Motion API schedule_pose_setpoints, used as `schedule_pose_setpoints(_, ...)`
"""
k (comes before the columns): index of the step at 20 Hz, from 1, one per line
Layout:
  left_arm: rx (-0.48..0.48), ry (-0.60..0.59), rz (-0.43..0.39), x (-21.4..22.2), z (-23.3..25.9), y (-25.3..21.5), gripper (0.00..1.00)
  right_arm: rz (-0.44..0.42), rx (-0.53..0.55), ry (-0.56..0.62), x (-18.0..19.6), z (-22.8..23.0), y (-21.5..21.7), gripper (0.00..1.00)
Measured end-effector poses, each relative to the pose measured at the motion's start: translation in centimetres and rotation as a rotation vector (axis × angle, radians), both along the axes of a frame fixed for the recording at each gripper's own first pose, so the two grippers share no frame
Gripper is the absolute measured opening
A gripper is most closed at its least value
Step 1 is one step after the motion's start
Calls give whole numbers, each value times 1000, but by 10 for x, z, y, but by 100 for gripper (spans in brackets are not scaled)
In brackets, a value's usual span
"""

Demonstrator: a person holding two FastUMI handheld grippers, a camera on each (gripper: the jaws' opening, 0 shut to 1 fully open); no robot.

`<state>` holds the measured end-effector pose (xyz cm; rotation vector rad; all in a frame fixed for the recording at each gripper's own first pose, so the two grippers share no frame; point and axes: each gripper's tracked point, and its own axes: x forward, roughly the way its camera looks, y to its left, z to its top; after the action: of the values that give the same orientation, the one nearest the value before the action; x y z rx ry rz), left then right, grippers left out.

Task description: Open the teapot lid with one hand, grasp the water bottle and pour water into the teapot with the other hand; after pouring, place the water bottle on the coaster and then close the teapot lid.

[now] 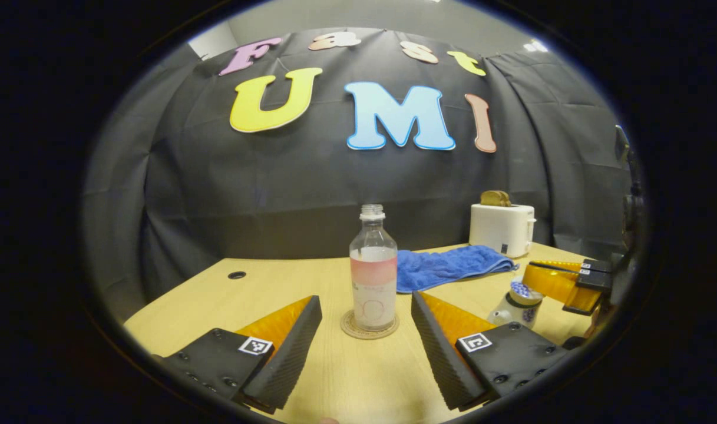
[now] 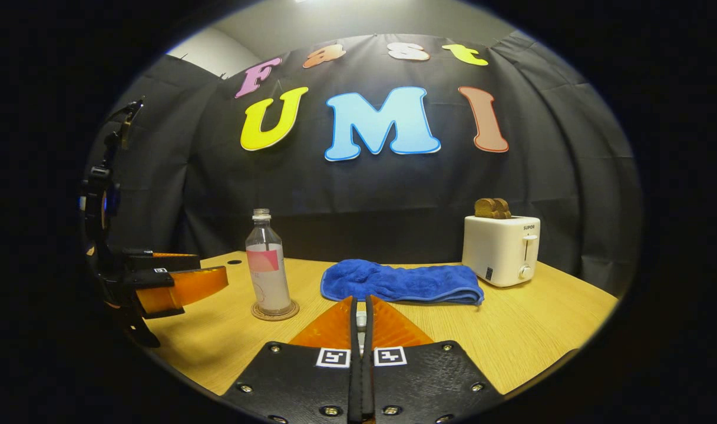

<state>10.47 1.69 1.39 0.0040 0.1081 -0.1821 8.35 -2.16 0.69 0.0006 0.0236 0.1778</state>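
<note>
A clear, capless water bottle (image 1: 373, 277) with a pink label stands upright on a round coaster (image 1: 347, 327) in the middle of the table. My left gripper (image 1: 366, 297) is open, with a finger on either side of the bottle and short of it, not touching. At the right in the left gripper view stands a small white-and-blue teapot (image 1: 511, 312), with my right gripper (image 1: 529, 281) at its lid (image 1: 522, 290). In the right gripper view my right gripper (image 2: 362, 301) is shut on the lid's white knob (image 2: 362, 321). That view also has the bottle (image 2: 268, 277), the coaster (image 2: 274, 311) and the left gripper (image 2: 214, 266).
A blue towel (image 2: 399, 282) lies folded behind the teapot. A white toaster (image 2: 501, 250) holding bread stands at the back right. The wooden table (image 2: 529, 335) has a cable hole (image 1: 237, 275) at the back left. The black cloth wall closes off the far side.
</note>
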Motion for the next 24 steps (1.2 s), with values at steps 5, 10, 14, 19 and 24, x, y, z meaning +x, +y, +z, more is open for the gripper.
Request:
schedule_pose_setpoints(5,-9,12,6,-8,-6,2,100,-8,-16,9,2,-4,-1,0)
schedule_pose_setpoints(10,-13,11,2,-12,-5,1,100,-12,-19,23,4,-9,-1,0)
schedule_pose_setpoints(14,-10,6,4,-14,-5,2,100,-18,-19,29,5,-11,-2,0)
schedule_pose_setpoints(19,-17,-1,7,-17,-1,3,100,-11,-26,35,4,-12,1,8)
schedule_pose_setpoints(24,-18,-11,14,-24,2,4,100,-6,-57,-17,-2,0,4,19)
